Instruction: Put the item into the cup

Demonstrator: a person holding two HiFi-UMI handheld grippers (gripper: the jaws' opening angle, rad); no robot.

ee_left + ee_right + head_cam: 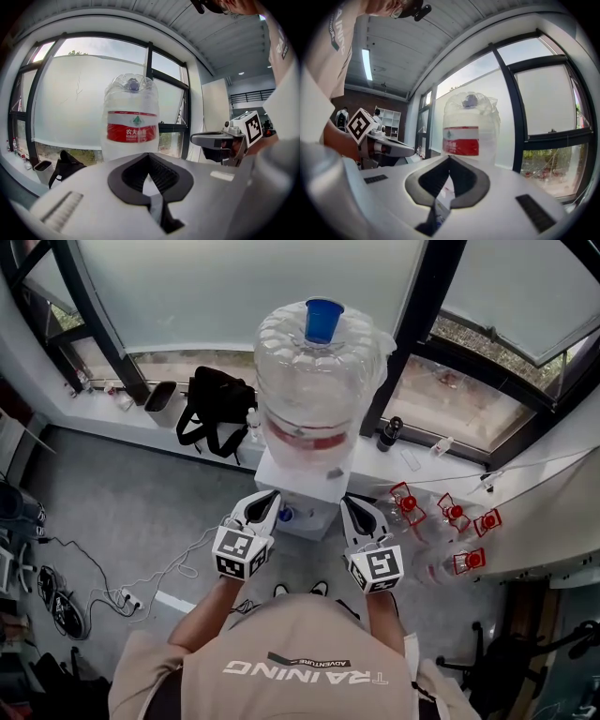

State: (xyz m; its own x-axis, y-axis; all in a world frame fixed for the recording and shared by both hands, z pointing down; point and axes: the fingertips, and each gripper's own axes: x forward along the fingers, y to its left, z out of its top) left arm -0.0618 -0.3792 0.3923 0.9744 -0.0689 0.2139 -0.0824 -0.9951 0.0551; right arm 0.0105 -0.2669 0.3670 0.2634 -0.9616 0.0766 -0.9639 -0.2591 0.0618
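Observation:
A large clear water bottle [314, 390] with a red label stands upside down on a white dispenser [298, 491] right in front of me. A blue cup-like piece [323, 320] sits on top of it. My left gripper [265, 498] and right gripper [352, 504] are held side by side just short of the dispenser, both shut with nothing between the jaws. The left gripper view shows the bottle [131, 119] straight ahead past the left gripper [147, 157], with the right gripper [199, 139] beside it. In the right gripper view the bottle [468, 129] rises beyond the right gripper [450, 159].
A black bag [216, 409] and a dark tray [159, 395] rest on the window ledge at left, a dark flask [389, 432] at right. Several empty bottles with red handles [450, 521] lie right of the dispenser. Cables and a power strip [127, 596] cross the floor at left.

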